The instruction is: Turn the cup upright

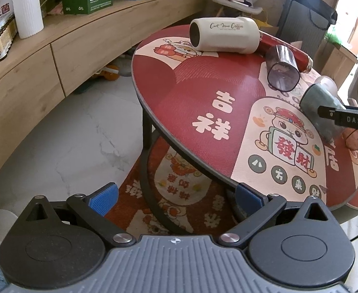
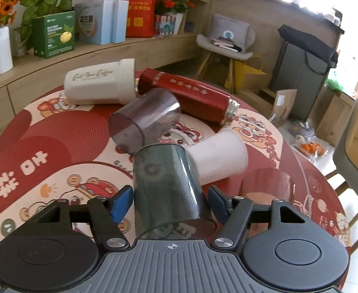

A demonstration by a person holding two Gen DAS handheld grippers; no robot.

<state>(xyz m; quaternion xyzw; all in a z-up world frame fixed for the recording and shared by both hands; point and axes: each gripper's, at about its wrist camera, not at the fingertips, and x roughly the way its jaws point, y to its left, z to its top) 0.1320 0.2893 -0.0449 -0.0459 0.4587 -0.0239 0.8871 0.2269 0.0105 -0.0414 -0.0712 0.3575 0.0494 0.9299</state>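
Note:
A dark green translucent cup lies on its side on the round red table, between the blue pads of my right gripper. The jaws stand open around it; the pads do not visibly press it. In the left wrist view the same cup shows at the right with a right gripper finger across it. My left gripper is open and empty, off the table's near edge over the floor.
Other vessels lie on their sides: a cream coffee cup, a red bottle, a smoky clear cup, a white cup and an amber clear cup. A wooden shelf runs behind. A chair stands right.

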